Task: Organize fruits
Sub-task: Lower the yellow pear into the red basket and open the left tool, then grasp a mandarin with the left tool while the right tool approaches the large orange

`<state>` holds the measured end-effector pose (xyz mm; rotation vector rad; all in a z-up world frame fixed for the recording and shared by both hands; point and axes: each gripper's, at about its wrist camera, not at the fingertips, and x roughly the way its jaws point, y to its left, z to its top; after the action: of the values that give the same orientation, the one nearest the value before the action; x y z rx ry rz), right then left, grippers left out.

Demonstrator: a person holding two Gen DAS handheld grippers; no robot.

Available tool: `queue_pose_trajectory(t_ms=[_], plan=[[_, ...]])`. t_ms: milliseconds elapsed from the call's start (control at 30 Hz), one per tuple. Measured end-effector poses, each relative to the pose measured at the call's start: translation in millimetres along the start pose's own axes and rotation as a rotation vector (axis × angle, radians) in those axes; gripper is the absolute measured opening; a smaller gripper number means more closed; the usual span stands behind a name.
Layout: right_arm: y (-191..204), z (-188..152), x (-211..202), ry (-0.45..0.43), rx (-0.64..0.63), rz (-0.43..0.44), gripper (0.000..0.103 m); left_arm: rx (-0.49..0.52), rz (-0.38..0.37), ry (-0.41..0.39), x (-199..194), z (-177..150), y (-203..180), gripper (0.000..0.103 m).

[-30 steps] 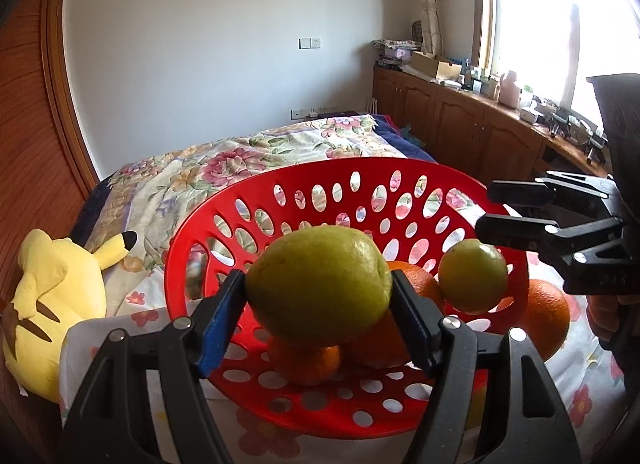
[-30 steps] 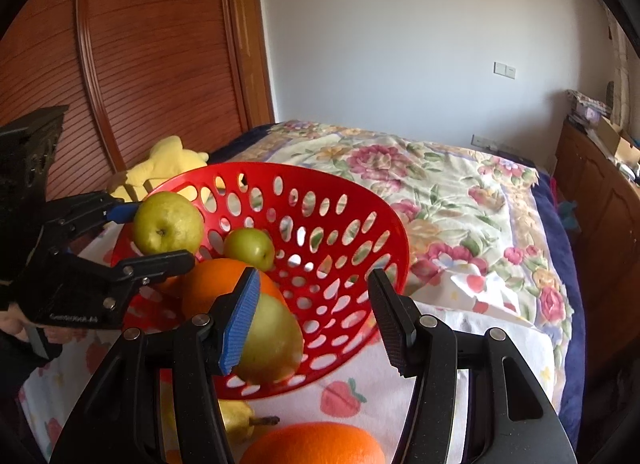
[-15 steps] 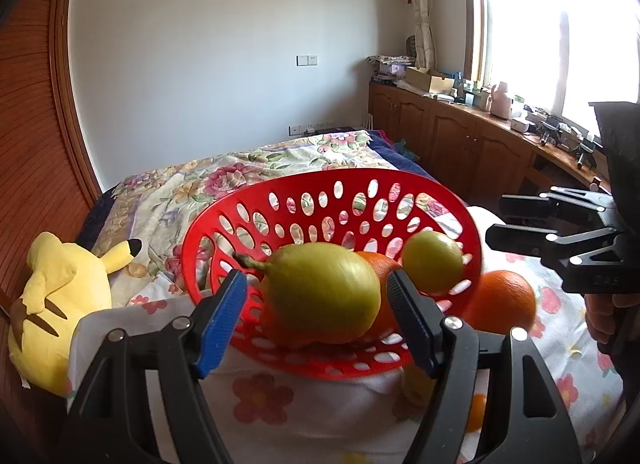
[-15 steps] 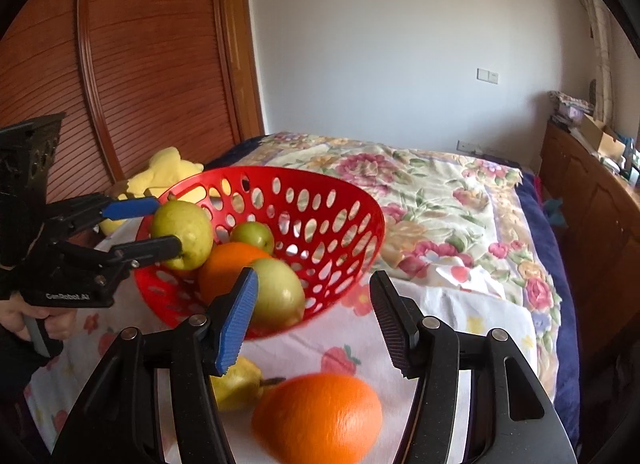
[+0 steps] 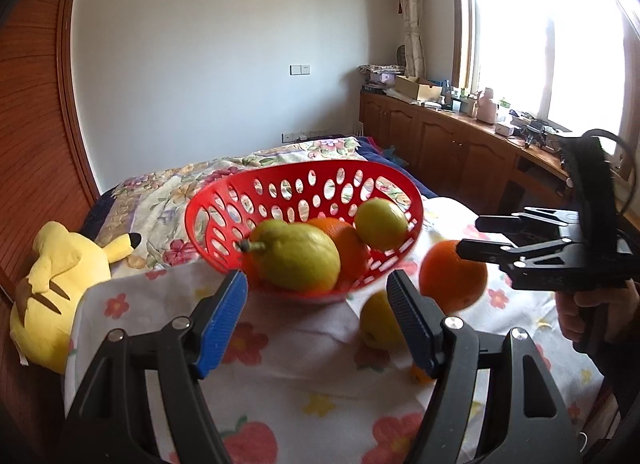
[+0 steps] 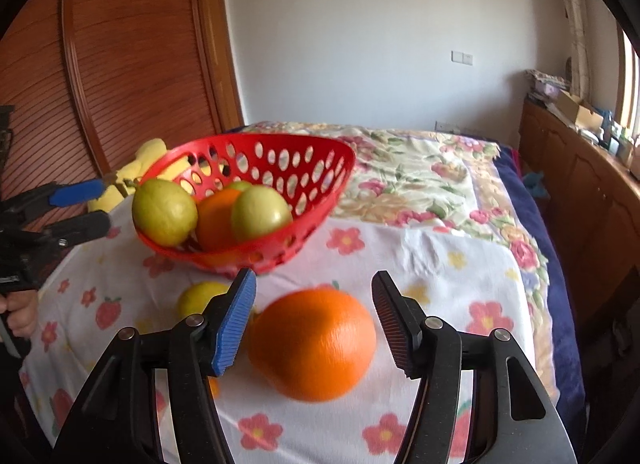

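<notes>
Ahead of your left gripper [image 5: 316, 310], open and empty, a pear [image 5: 298, 258] lay in the red basket [image 5: 224, 204], stem pointing left. Then your right gripper [image 6: 314, 318], jaws just widening, framed an orange [image 6: 312, 344] on the cloth [image 6: 460, 264], pads apparently clear.

A bed [image 6: 420, 168] with a floral quilt carries a white flower-print cloth [image 6: 440, 264]. On the cloth sit a red basket [image 6: 320, 188], an orange [image 6: 312, 348] and a yellow-green fruit [image 6: 198, 298] beside it. A yellow plush [image 5: 60, 284] lies at the cloth's edge.
</notes>
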<state>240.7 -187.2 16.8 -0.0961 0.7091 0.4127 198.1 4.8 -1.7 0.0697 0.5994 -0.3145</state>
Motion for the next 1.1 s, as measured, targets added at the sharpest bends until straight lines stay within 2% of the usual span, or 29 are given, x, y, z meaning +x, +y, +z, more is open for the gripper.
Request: queue_pose_trajectory(t_ms=[167,300,433,600,733,933,1100], plan=[[-1.5,-11.4,7.0,0.031,0.018,-0.012,0.067,-0.005,-0.002,0.019,-2.2,-23.1,-3.4,0.073],[-1.8,-16.1,12.0,0.039,0.034,-0.02,0.077,-0.029,-0.01,0.046,-0.6,-42.7,-7.2,0.073],[-1.7,-17.8,13.5,0.039,0.05,-0.02,0.079,-0.054,-0.022,0.075,1.3,-58.2,-9.4,0.073],[-0.7,-20.3,19.3,0.05,0.077,0.009,0.084,-0.057,-0.025,0.086,0.8,-69.7,-15.7,0.073],[1.0,-25.1,24.1,0.073,0.107,0.041,0.085,-0.074,-0.04,0.089,-0.7,-74.0,-17.0,0.073],[2.5,-33.2,16.8,0.062,0.12,0.039,0.084,-0.078,-0.037,0.077,-1.9,-81.9,-23.2,0.073],[7.8,-44.2,2.5,0.037,0.114,0.013,0.083,-0.077,-0.046,0.107,3.8,-87.1,-29.4,0.073]])
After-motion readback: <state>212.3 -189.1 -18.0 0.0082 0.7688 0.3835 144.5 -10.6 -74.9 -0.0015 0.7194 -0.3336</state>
